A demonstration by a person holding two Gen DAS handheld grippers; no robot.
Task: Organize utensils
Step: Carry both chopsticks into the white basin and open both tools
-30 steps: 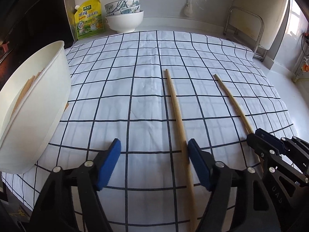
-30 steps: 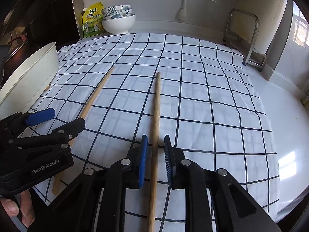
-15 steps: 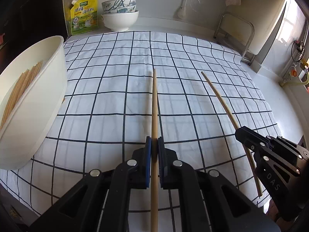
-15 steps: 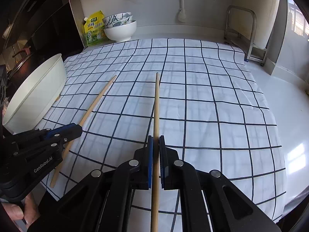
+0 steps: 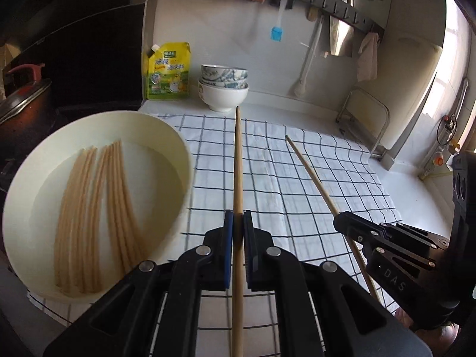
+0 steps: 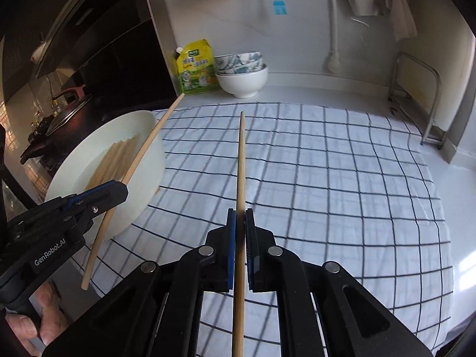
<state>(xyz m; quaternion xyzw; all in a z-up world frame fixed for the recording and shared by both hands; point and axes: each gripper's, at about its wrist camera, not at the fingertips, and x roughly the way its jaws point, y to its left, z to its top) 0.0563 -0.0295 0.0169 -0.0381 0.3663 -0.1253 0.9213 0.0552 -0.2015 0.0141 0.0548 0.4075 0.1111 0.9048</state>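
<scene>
My left gripper point(image 5: 238, 223) is shut on a wooden chopstick point(image 5: 238, 160) and holds it in the air above the checked cloth point(image 5: 297, 178), just right of the cream basin point(image 5: 178, 145). Several chopsticks point(image 5: 95, 208) lie in the basin. My right gripper point(image 6: 240, 220) is shut on a second chopstick point(image 6: 241, 154), also lifted over the cloth. In the right wrist view the left gripper point(image 6: 98, 193) and its chopstick point(image 6: 148, 142) sit in front of the basin point(image 6: 89, 154). In the left wrist view the right gripper point(image 5: 342, 223) holds its chopstick point(image 5: 309, 175) to the right.
Stacked bowls point(image 5: 223, 89) and a yellow-green pouch point(image 5: 168, 71) stand at the back by the wall. A metal rack point(image 5: 366, 125) stands at the back right. A dark pot with a lid point(image 5: 20, 104) sits left of the basin. A utensil rail point(image 5: 324, 3) hangs on the wall.
The left gripper closed on its chopstick; the right tightened on its own. Both then lifted their chopsticks off the cloth, and the left one moved closer to the basin.
</scene>
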